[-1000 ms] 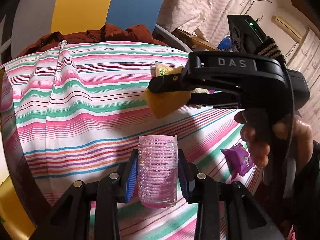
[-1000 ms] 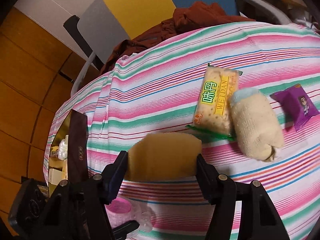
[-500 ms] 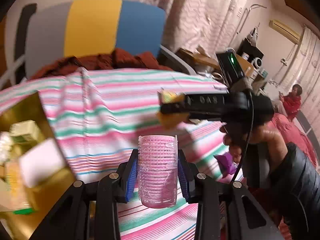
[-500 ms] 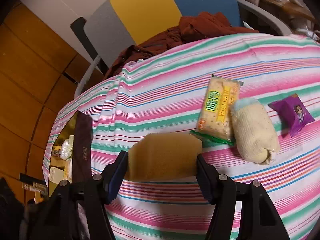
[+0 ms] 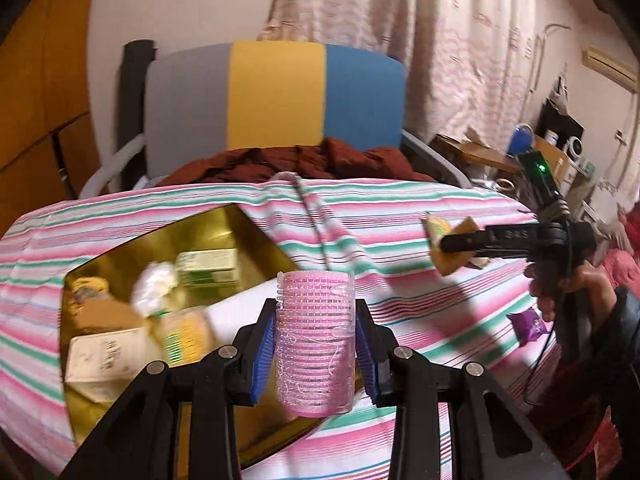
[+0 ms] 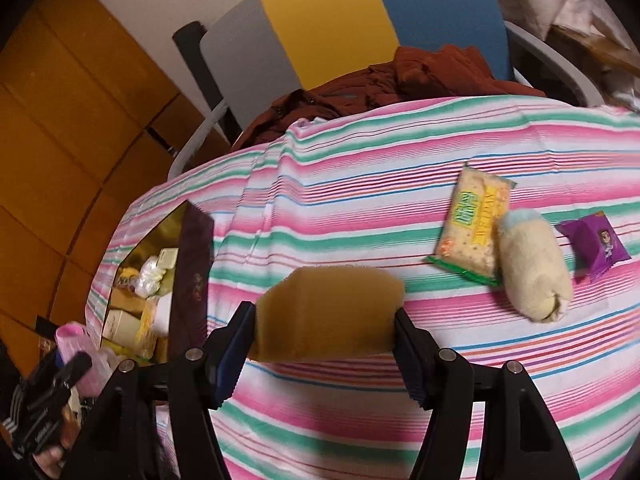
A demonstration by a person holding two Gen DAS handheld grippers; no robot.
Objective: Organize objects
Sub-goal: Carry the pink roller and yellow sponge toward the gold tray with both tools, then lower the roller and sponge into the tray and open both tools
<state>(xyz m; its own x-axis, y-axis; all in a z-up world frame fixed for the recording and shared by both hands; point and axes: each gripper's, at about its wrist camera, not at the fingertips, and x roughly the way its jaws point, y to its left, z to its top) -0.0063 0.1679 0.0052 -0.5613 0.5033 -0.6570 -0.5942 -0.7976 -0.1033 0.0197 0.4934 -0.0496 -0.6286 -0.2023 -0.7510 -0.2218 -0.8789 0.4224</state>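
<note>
Our left gripper (image 5: 315, 346) clamps the pink roller (image 5: 315, 344) at mid-frame, light and springy, above the box (image 5: 120, 256). Our right gripper (image 6: 326, 326) squeezes the soft sponge (image 6: 326, 314) at its ends.

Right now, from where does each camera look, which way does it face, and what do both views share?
Left wrist: sits behind the left gripper, which clamps a pink mesh hair roller; faces the gold-lined box and the chair; the right hand shows.
Right wrist: sits behind the right gripper, which clamps a yellow sponge; looks down on the striped tablecloth.
Shared: box, tablecloth, purple snack packet.
</note>
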